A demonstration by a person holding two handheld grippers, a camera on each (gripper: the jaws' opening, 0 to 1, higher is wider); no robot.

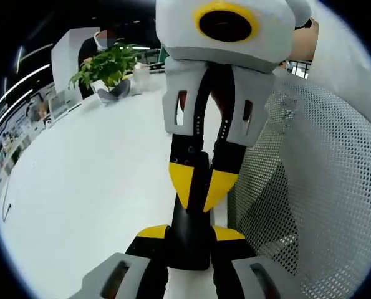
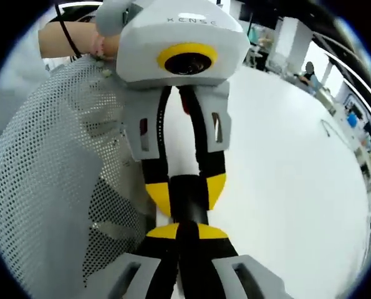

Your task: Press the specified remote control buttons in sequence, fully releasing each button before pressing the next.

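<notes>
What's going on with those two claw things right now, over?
Left gripper and right gripper both shut on the black remote, tips facing. Buttons not visible. White mesh chair back close beside; white table beneath.

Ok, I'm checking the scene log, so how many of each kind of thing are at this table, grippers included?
grippers: 2, the left gripper and the right gripper
black remote: 1
potted plant: 1
white mesh panel: 1
total: 5
</notes>
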